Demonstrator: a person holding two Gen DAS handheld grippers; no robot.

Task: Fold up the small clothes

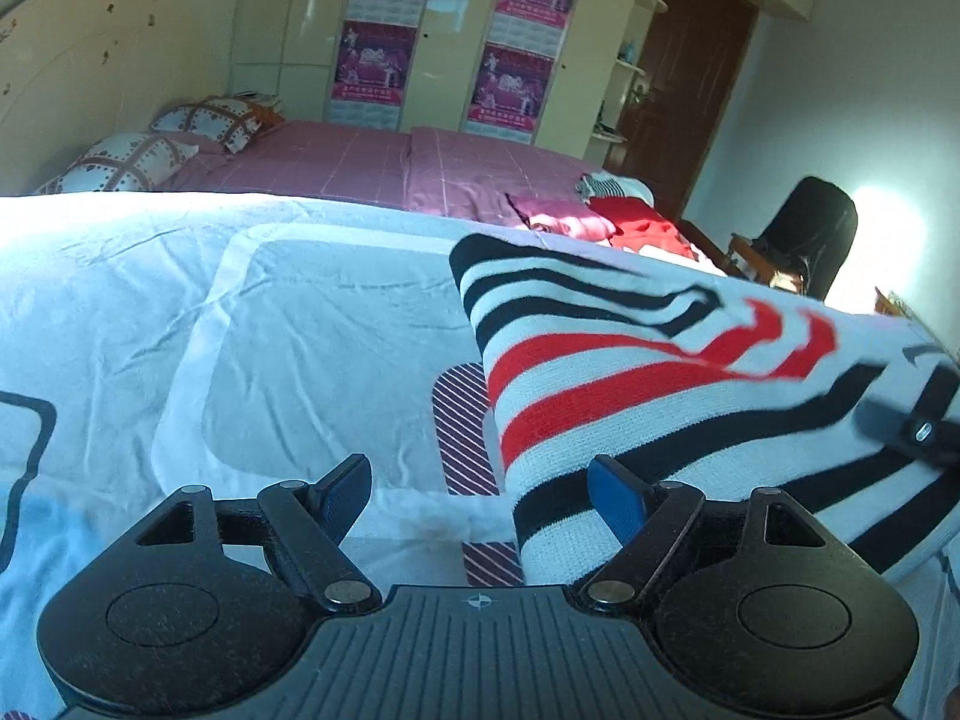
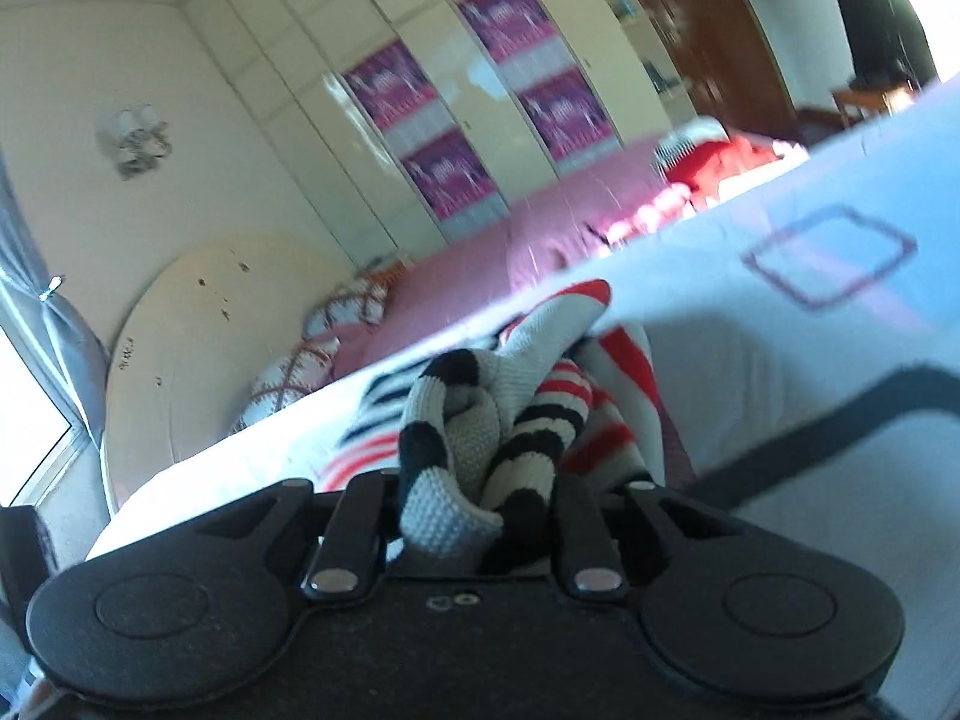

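Observation:
A knitted garment (image 1: 630, 372), white with black and red stripes, hangs lifted over the bed's white printed cover (image 1: 312, 312). In the left wrist view it stretches from the middle to the right edge, where the blurred dark body of my right gripper (image 1: 921, 429) holds it. My left gripper (image 1: 480, 498) is open, and the garment's lower left edge lies just beyond its blue-padded right finger (image 1: 618, 504). In the right wrist view my right gripper (image 2: 474, 510) is shut on a bunched fold of the striped knit (image 2: 474, 420), which hides its fingertips.
Beyond the white cover is a pink sheet (image 1: 372, 162) with two patterned pillows (image 1: 120, 162) at the headboard. A pile of red and pink clothes (image 1: 606, 216) lies at the far right of the bed. A wardrobe with posters (image 1: 384, 30), a brown door (image 1: 690, 78) and a black chair (image 1: 810, 234) stand behind.

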